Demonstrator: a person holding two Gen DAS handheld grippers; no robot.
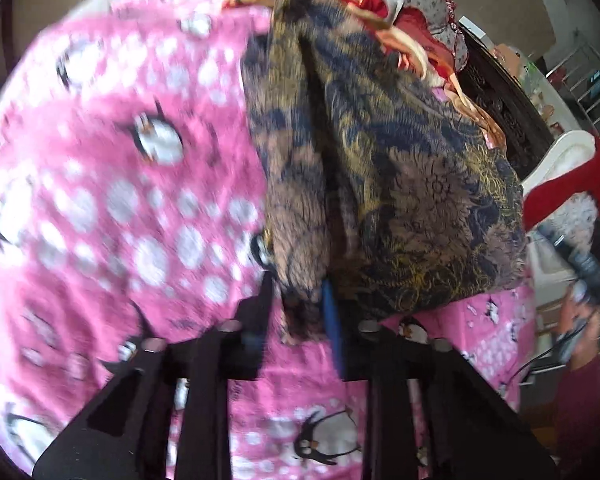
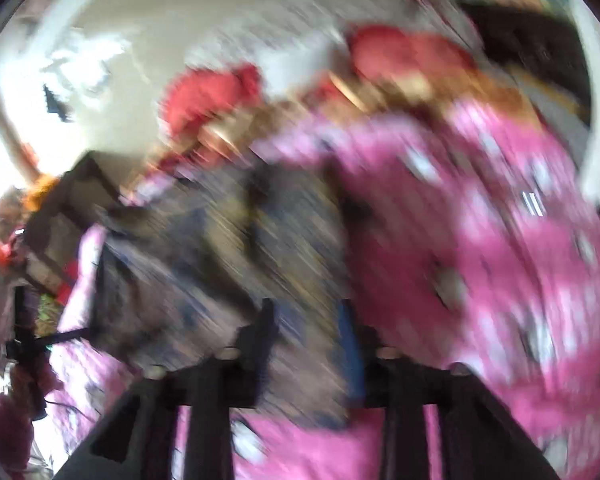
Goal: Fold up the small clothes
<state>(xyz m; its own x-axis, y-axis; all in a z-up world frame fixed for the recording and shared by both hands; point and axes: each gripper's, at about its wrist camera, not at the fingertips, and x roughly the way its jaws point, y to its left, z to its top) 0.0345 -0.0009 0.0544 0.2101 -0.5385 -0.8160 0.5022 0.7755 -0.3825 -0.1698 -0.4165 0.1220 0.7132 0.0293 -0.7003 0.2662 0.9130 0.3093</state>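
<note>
A brown, navy and gold patterned garment (image 1: 384,184) hangs bunched above a pink penguin-print blanket (image 1: 112,184). My left gripper (image 1: 300,304) is shut on a lower fold of the garment, between a black finger and a blue-padded finger (image 1: 332,320). In the blurred right wrist view the same garment (image 2: 228,248) fills the middle, and my right gripper (image 2: 308,332) is shut on its near edge. The right gripper also shows at the far right of the left wrist view (image 1: 588,272), and the left gripper at the far left of the right wrist view (image 2: 24,344).
A pile of red and gold clothes (image 1: 372,4) lies behind the garment on the blanket (image 2: 500,240). A dark carved headboard (image 1: 500,100) and a white chair with red cloth (image 1: 564,168) stand at the right. Metal railing (image 1: 592,80) is beyond.
</note>
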